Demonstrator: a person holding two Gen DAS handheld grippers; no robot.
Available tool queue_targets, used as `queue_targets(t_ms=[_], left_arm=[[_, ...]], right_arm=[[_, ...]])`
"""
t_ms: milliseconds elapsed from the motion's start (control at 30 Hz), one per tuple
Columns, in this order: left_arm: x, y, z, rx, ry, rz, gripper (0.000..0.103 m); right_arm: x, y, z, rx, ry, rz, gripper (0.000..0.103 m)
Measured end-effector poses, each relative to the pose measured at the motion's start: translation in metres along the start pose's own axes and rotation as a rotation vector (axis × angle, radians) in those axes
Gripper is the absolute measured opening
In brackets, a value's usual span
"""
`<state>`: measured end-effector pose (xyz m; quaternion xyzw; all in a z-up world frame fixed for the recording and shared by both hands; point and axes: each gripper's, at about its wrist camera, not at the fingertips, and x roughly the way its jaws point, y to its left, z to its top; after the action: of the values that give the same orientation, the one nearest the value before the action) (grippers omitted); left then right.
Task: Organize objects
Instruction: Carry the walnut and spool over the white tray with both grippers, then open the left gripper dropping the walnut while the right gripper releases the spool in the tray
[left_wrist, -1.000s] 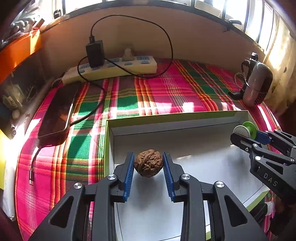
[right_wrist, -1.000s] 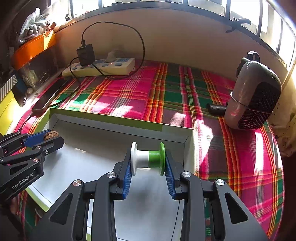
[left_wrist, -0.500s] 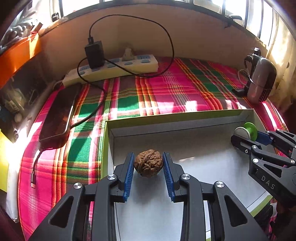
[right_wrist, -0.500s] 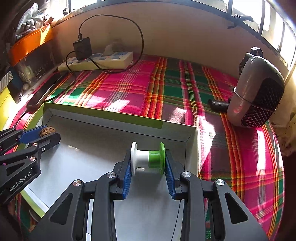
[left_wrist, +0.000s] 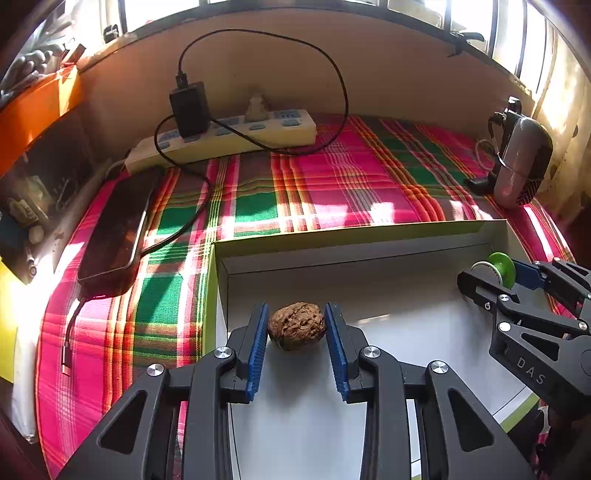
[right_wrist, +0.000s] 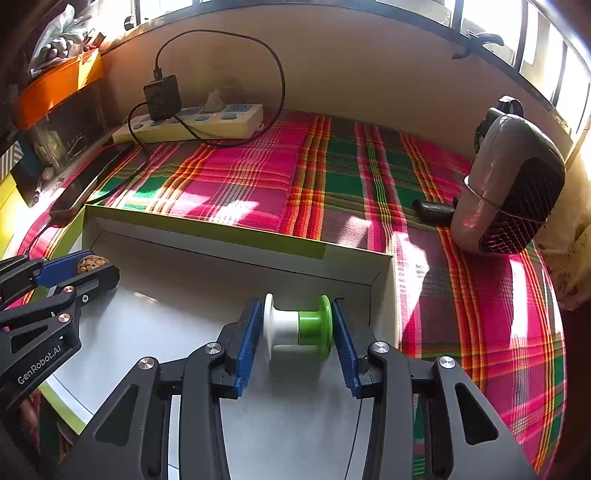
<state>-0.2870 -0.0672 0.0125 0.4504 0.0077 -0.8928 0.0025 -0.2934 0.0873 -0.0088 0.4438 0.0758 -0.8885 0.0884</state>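
Observation:
A brown walnut (left_wrist: 297, 326) sits between the blue pads of my left gripper (left_wrist: 296, 332), which is shut on it just above the floor of a shallow white box with a green rim (left_wrist: 332, 236). In the right wrist view a white and green spool (right_wrist: 297, 326) lies between the pads of my right gripper (right_wrist: 297, 332). Its jaws are opening and the pads stand slightly off the spool's flanges, near the box's right wall (right_wrist: 384, 291). Each gripper also shows at the edge of the other's view, with the walnut (right_wrist: 90, 264) and the spool (left_wrist: 496, 267).
The box lies on a pink and green plaid cloth (right_wrist: 332, 177). Behind it are a cream power strip (left_wrist: 221, 138) with a black charger and looping cable, and a dark phone (left_wrist: 118, 229) at the left. A grey heater-like device (right_wrist: 509, 184) stands at the right. Orange shelving lines the left.
My right gripper's jaws have spread apart and the spool has sunk a little between them. The left gripper and the walnut look the same.

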Motion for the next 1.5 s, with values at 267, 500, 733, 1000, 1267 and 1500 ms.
queue_targets(t_ms=[267, 500, 733, 1000, 1267, 1500], left_arm=[[-0.010, 0.004, -0.001, -0.023, -0.020, -0.001, 0.030], [-0.027, 0.002, -0.006, -0.015, -0.046, -0.009, 0.030], [-0.047, 0.001, -0.017, -0.010, -0.067, -0.014, 0.030], [-0.073, 0.005, -0.035, -0.040, -0.098, -0.024, 0.030], [-0.089, 0.001, -0.056, -0.035, -0.109, -0.037, 0.030], [-0.100, 0.001, -0.079, -0.053, -0.111, -0.090, 0.030]], right_arm=[[-0.007, 0.001, 0.000, 0.005, -0.014, -0.008, 0.053], [-0.022, 0.002, -0.003, 0.014, -0.039, -0.007, 0.053], [-0.043, 0.001, -0.012, 0.021, -0.063, -0.012, 0.053], [-0.068, -0.003, -0.028, 0.051, -0.090, -0.015, 0.053], [-0.087, -0.003, -0.048, 0.073, -0.109, -0.012, 0.053], [-0.104, -0.006, -0.067, 0.093, -0.131, -0.011, 0.053]])
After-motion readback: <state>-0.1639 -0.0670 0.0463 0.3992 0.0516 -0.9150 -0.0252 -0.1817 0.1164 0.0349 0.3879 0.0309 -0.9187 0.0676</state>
